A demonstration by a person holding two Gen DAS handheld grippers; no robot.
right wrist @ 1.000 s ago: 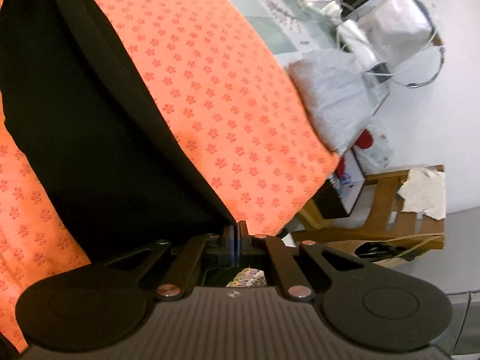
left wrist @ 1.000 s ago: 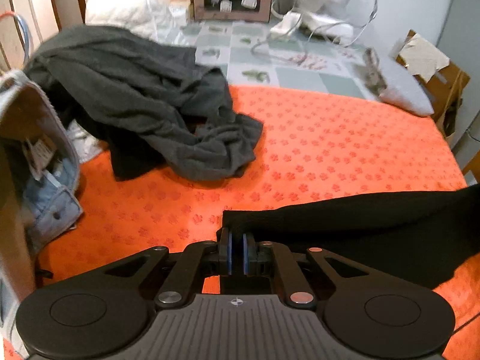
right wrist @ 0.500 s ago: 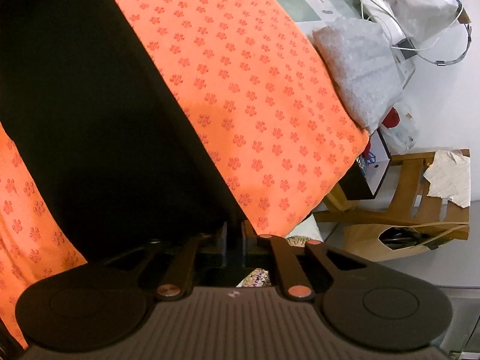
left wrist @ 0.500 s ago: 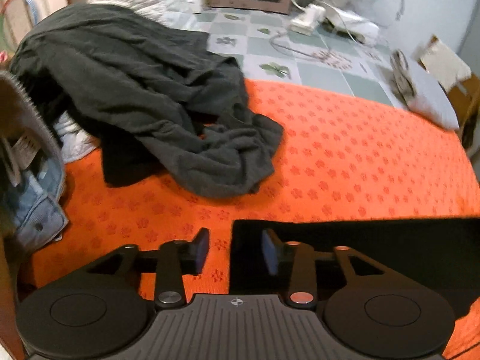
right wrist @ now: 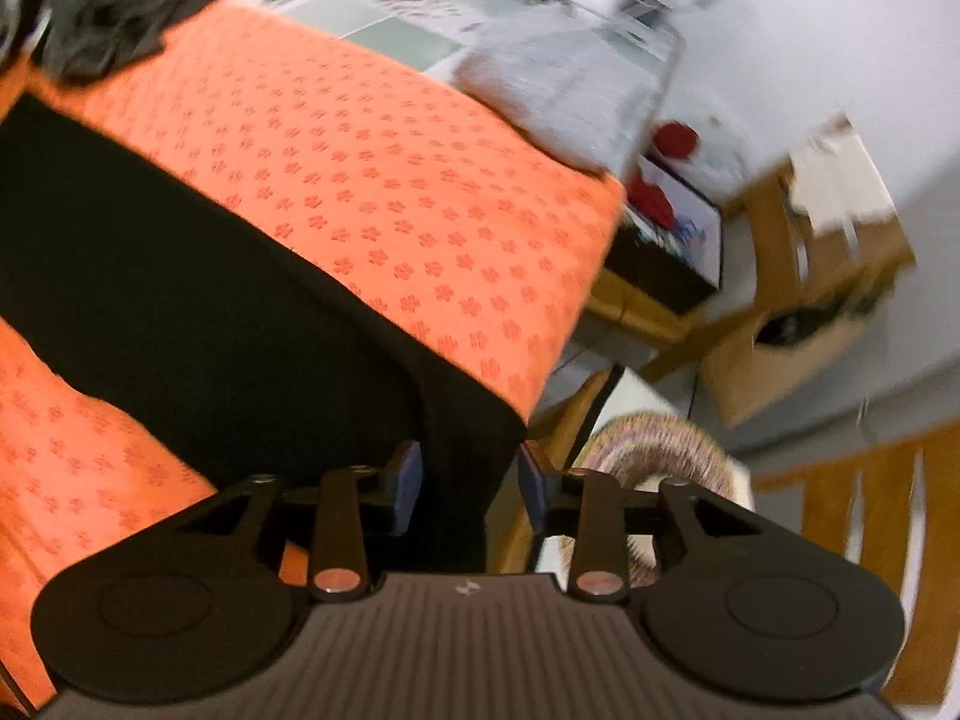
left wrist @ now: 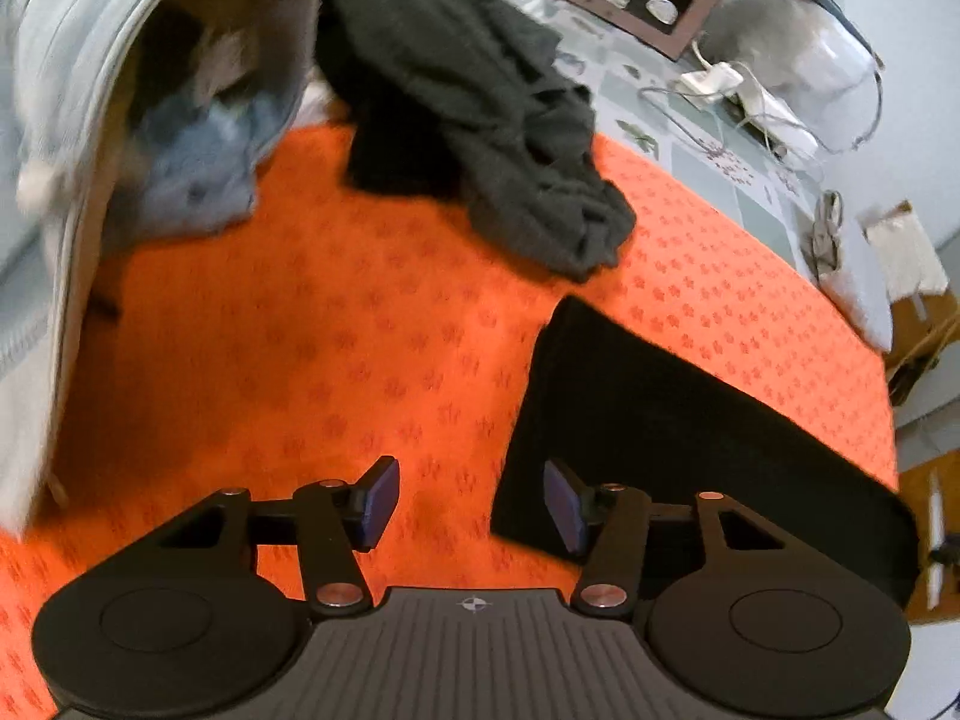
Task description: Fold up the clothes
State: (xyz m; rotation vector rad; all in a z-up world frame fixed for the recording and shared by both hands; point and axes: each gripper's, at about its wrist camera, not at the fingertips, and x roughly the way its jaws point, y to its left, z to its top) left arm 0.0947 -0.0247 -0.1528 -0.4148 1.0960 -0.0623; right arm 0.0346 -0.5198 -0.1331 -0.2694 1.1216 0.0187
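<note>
Left hand-held gripper (left wrist: 471,504): jaws opening, nothing between them but orange cloth; the near corner of the flat, folded black fabric garment (left wrist: 672,444) sits just beside its right pad, not touched. Right hand-held gripper (right wrist: 469,483): jaws opening too, the garment's other end (right wrist: 198,312) lies between the pads where it hangs over the edge, pads not pressing on it.

Step, by judgement: release after a fold; garment lies flat as a long band on the orange flower-print surface (left wrist: 336,360). Next move likely calls for regrasping both ends for a further fold, or switching to the crumpled dark grey knit garment (left wrist: 510,138).

The left view alone shows the light blue denim piece (left wrist: 198,168) and the grey heap in full. The right view alone shows the overhanging end, the surface's edge and a wooden chair (right wrist: 840,276) beyond.
</note>
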